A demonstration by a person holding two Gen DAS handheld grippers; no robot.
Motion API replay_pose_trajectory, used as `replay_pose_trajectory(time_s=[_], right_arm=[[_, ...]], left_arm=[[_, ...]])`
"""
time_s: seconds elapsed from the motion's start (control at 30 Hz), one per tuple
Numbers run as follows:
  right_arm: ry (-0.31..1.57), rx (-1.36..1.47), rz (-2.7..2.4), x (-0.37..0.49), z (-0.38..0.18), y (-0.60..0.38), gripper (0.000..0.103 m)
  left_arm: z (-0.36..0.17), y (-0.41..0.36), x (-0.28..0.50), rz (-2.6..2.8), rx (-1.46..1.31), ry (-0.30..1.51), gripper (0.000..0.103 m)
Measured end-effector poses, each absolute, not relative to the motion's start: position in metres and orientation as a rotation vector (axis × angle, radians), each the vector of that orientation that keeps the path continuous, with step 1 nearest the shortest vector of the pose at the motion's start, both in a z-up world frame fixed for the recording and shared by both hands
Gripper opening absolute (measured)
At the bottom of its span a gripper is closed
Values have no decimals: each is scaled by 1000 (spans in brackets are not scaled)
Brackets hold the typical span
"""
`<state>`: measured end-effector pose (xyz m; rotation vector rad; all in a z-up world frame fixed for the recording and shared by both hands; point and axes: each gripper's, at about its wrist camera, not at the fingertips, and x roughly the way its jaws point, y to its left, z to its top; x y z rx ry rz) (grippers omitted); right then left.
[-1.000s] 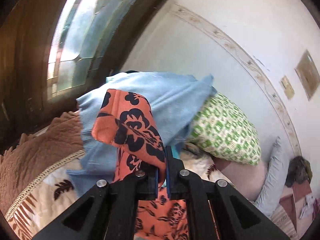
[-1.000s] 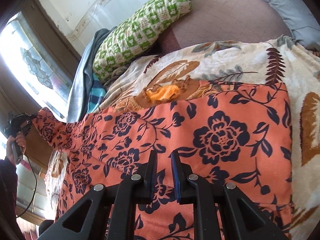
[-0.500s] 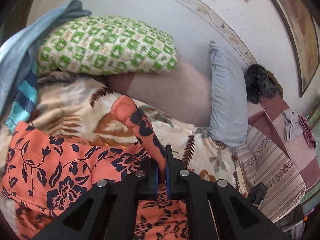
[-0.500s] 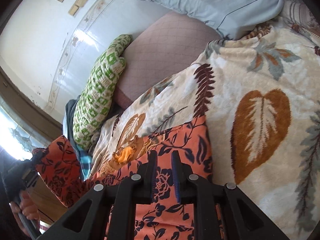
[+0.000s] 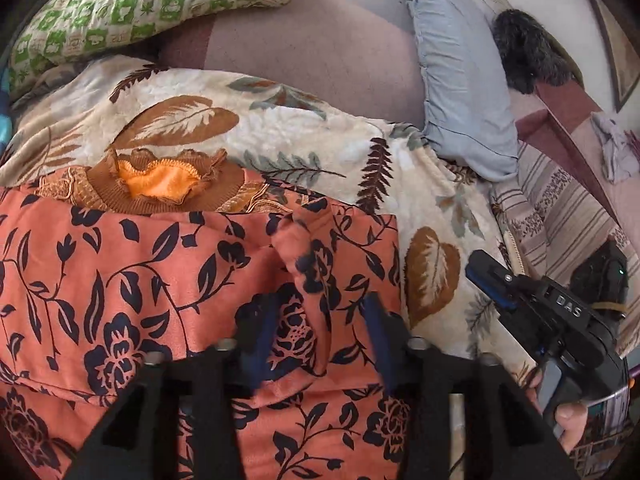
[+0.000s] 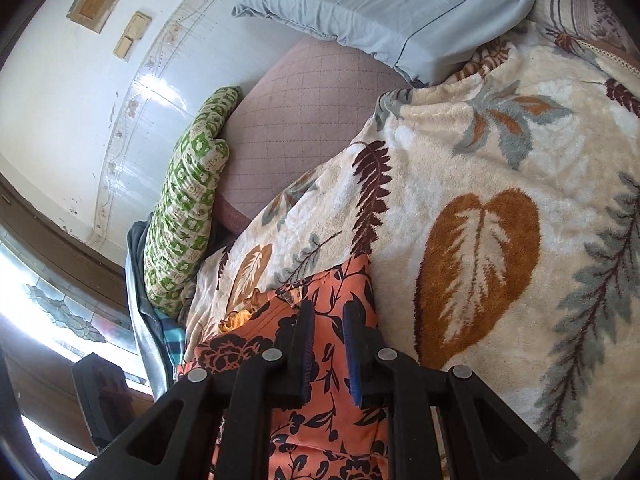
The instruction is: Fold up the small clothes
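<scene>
An orange garment with dark flowers (image 5: pixel 168 280) lies folded over on the leaf-print blanket (image 5: pixel 320 152). My left gripper (image 5: pixel 320 320) is open just above it, with a loose raised fold of the cloth between its fingers. My right gripper (image 6: pixel 328 320) is over the garment's right edge (image 6: pixel 332 408), its blue pads a small gap apart with nothing visibly pinched. The right gripper also shows in the left wrist view (image 5: pixel 532 304), beside the garment on the right. A brown and orange knitted piece (image 5: pixel 160 184) lies under the garment's far edge.
A green patterned pillow (image 5: pixel 152 4), a mauve cushion (image 5: pixel 320 56) and a pale blue pillow (image 5: pixel 460 80) line the back. A dark furry thing (image 5: pixel 528 52) and a striped sheet (image 5: pixel 568 208) lie at the right. A window (image 6: pixel 60 312) is at the left.
My left gripper carried the sleeve rightwards over the garment, lowered and opened, letting the cloth drop. My right gripper swung towards the garment's right edge.
</scene>
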<state>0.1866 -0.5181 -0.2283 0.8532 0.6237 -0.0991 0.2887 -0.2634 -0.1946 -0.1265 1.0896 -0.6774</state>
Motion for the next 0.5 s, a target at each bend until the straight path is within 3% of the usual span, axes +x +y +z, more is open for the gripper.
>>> replay_pose_trajectory(time_s=[0.03, 0.23, 0.5], right_arm=[[623, 855, -93, 187, -228, -517, 17], [604, 804, 58, 195, -219, -487, 17], [782, 717, 293, 223, -240, -416, 17]], left_arm=[[-185, -260, 285, -696, -112, 1060, 77], [-146, -224, 279, -637, 75, 865, 77], [-202, -109, 328, -247, 71, 1009, 77]])
